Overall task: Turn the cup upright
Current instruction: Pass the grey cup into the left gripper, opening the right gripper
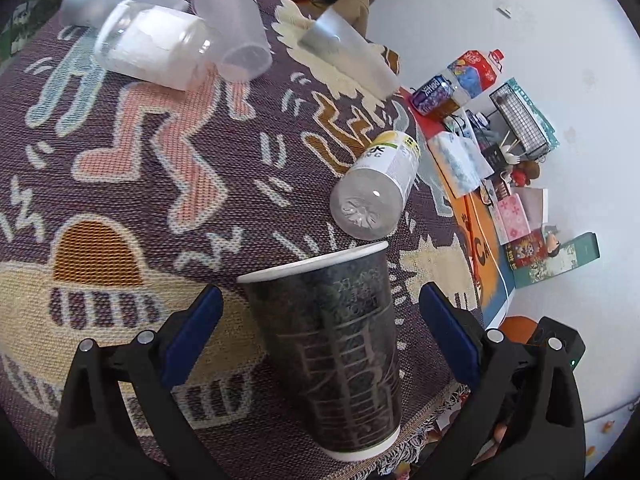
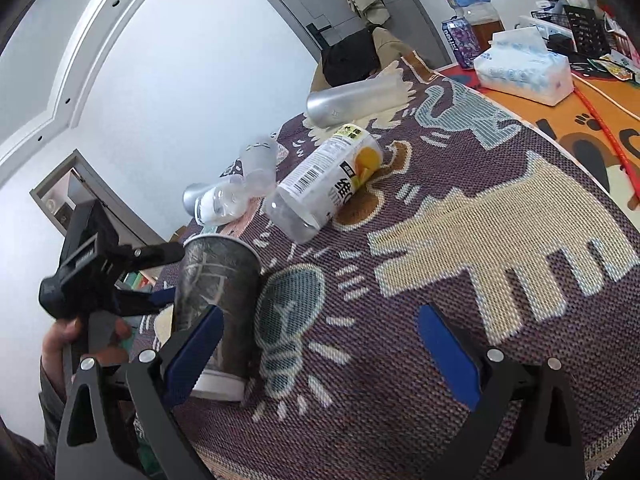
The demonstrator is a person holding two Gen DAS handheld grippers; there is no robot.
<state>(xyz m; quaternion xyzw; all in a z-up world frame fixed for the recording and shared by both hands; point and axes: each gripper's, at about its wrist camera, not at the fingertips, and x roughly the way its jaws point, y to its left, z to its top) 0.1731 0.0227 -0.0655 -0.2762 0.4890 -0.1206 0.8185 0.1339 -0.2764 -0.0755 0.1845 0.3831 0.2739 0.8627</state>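
The left tool (image 1: 320, 312) stands spread, its blue pads either side of the cup (image 1: 336, 344) and clear of its wall, so it grips nothing. The cup, a dark paper one with a white rolled rim, stands at the near edge of the counter (image 2: 460, 380) on its narrow base, mouth up; to judge by this, the flip looks done or nearly so. The right tool (image 2: 320, 344) is also spread and empty, hanging over the woven cloth (image 1: 132, 148) to the right of the cup, its left pad merely crossing the cup in view.

The cup should be light, thin-walled and easily crushed; a gentle squeeze at mid-height, below the stiffer rim, seems the safest hold, and its smooth printed skin may slip. Tall on a small base, it would tip at a nudge. Pale lettering runs across it, seen upside down from the left wrist and too faint to read surely.

Just beyond lies a clear bottle (image 1: 376, 188) on its side, its label showing a barcode, an orange picture and large Chinese characters. Farther off lie clear cups (image 1: 236, 28) and a small jar (image 1: 148, 44) tumbled together. At the far right sit a tissue pack (image 2: 524, 70), a purple can (image 1: 432, 92) and a red-capped jug (image 1: 476, 68).
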